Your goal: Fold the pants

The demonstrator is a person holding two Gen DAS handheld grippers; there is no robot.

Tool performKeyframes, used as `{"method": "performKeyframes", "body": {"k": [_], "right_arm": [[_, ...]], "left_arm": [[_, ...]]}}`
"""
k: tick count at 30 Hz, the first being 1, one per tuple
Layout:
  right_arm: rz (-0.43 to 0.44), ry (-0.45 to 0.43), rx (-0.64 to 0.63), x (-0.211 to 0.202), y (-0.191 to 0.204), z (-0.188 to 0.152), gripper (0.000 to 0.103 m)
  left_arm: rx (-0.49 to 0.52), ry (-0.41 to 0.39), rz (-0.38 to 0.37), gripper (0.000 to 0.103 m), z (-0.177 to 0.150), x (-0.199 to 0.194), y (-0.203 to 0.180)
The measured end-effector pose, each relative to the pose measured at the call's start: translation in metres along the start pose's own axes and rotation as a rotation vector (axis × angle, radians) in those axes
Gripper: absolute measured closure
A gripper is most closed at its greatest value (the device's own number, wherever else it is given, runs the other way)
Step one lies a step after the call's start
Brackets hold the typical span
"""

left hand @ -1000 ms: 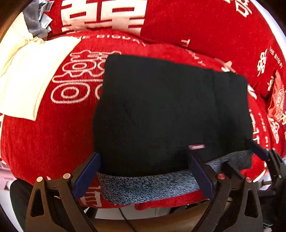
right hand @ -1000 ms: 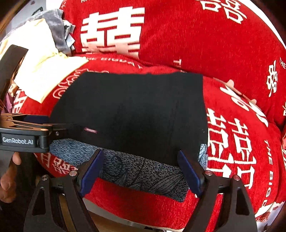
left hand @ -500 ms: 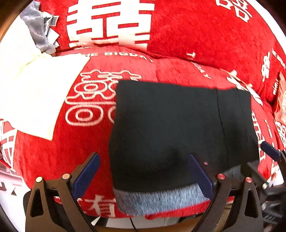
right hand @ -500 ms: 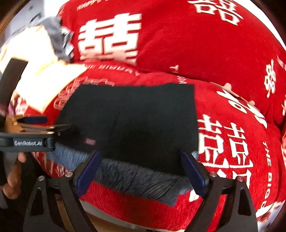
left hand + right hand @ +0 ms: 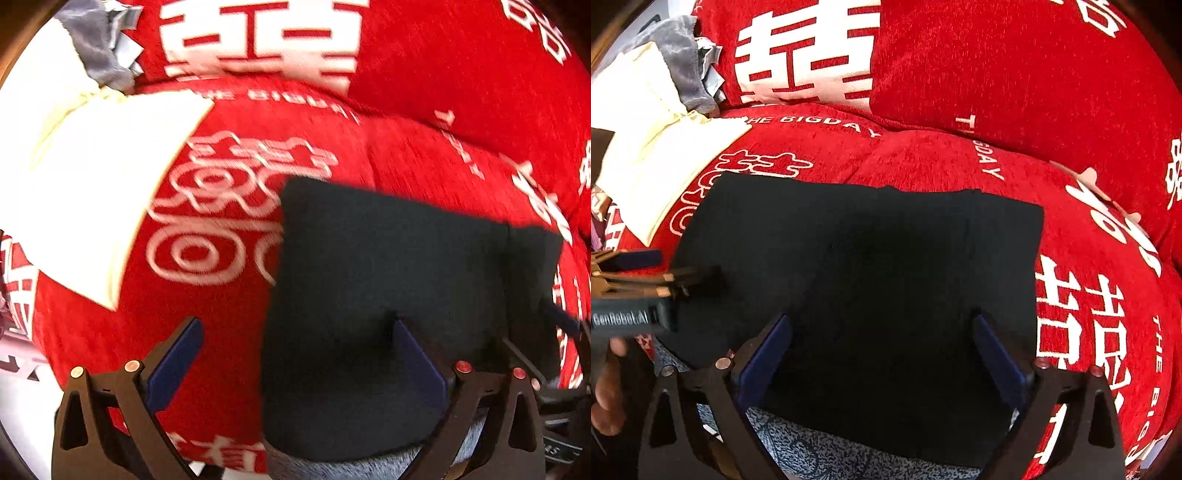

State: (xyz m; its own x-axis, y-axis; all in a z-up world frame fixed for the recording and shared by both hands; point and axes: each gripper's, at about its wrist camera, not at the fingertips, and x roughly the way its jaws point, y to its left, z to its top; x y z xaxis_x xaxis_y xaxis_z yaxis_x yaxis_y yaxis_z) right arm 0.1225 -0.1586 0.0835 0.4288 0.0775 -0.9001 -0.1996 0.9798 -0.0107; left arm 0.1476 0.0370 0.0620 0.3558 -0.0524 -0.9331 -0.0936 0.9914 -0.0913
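Leftmost, a cream cloth (image 5: pixel 88 184) lies flat on the red sofa cover (image 5: pixel 221 332), with a crumpled grey garment (image 5: pixel 98 55) behind it against the back cushion (image 5: pixel 1015 74), which carries large white characters. Right of the cream cloth, the black pants (image 5: pixel 864 266) sit folded into a neat rectangle on the seat, square-edged at the far side, near edge toward the cameras. Under that near edge a strip of speckled grey fabric (image 5: pixel 849 454) shows; whether it is lining or a separate piece, cannot tell. Left gripper (image 5: pixel 295 332): fingers spread wide, nothing between them; its left finger (image 5: pixel 177 354) hangs over bare red cover, its right finger over the black cloth near the pants' left edge. From the right wrist view the same tool enters at the left margin, its tip at the pants' left border, a bare hand (image 5: pixel 605 373) visible behind it. Right gripper (image 5: pixel 879 332): fingers likewise wide apart, both blue pads (image 5: pixel 993 354) over the near half of the pants, grasping nothing. Contact with the cloth cannot be told.
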Motion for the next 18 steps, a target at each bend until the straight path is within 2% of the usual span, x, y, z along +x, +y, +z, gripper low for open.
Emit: {"method": "performKeyframes", "body": {"k": [4,7,9,11,14,18], "right_arm": [[0.03,-0.038,0.061,-0.011,-0.009,0.009,0.004],[0.008,-0.07,0.048,-0.015,-0.008,0.02,0.004],[0.004,-0.066,0.042,-0.009,-0.009,0.03,0.004],[0.0,-0.034,0.051,0.005,-0.013,0.039,0.004],[-0.012,0.071,0.127,0.041,-0.031,0.05,0.004],[-0.063,0.099,0.108,0.057,-0.03,0.057,0.0]], "left_arm": [[-0.067,0.005,0.006,0.001,0.027,0.004,0.014],[-0.066,0.008,0.033,0.001,0.047,0.013,0.01],[-0.059,0.039,0.062,0.001,0.057,0.026,0.005],[-0.06,0.074,0.07,0.001,0.063,0.039,0.003],[-0.055,0.11,0.076,0.0,0.067,0.052,-0.002],[-0.045,0.139,0.09,0.0,0.064,0.065,-0.008]]}}
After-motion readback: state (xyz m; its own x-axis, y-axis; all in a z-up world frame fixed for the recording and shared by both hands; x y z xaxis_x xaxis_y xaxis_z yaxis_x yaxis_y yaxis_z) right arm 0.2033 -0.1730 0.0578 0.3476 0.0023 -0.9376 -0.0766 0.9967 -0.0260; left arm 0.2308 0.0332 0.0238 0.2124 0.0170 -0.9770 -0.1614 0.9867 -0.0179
